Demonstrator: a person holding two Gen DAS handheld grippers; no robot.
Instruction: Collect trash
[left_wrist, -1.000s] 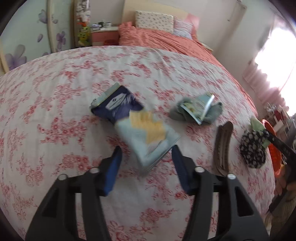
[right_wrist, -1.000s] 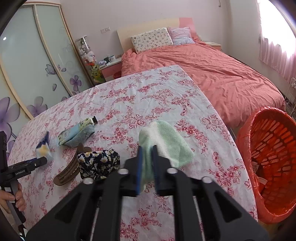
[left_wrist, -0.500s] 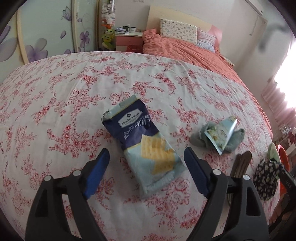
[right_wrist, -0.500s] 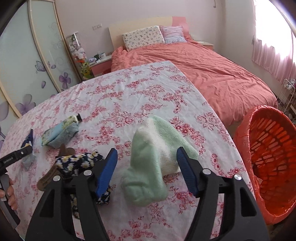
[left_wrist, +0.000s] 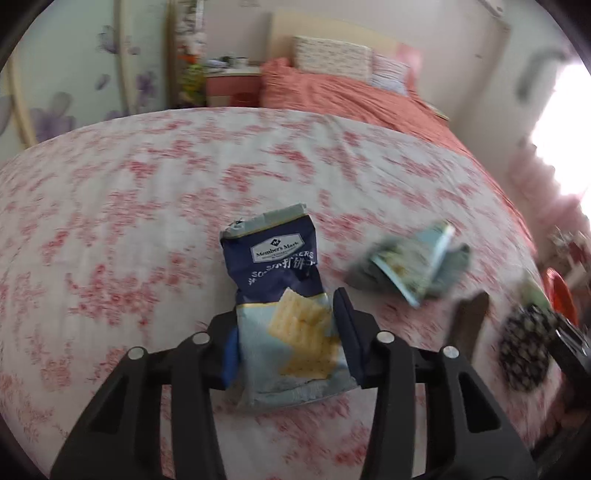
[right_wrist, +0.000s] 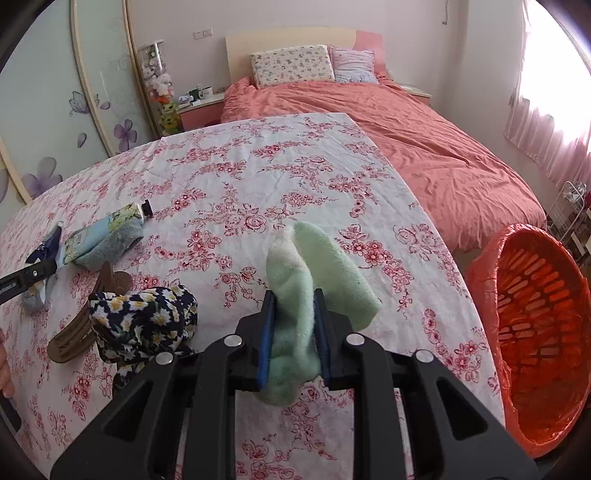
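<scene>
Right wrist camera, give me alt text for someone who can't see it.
The right gripper is closing on a pale green sock on a floral tablecloth. An orange basket stands at the right; a floral pouch and a brown hair clip lie at the left.

Half a second earlier both pairs of jaws stood wide, and now they are closing: the left gripper (left_wrist: 288, 332) has drawn in until its pads press the sides of the cracker packet (left_wrist: 284, 314), whose lower end now sits between them rather than lying loose ahead of them on the flowered cloth. The right gripper (right_wrist: 293, 332), which had let go of the green sock (right_wrist: 310, 291), has clamped again onto its bunched near end, much as it did a second ago.
</scene>
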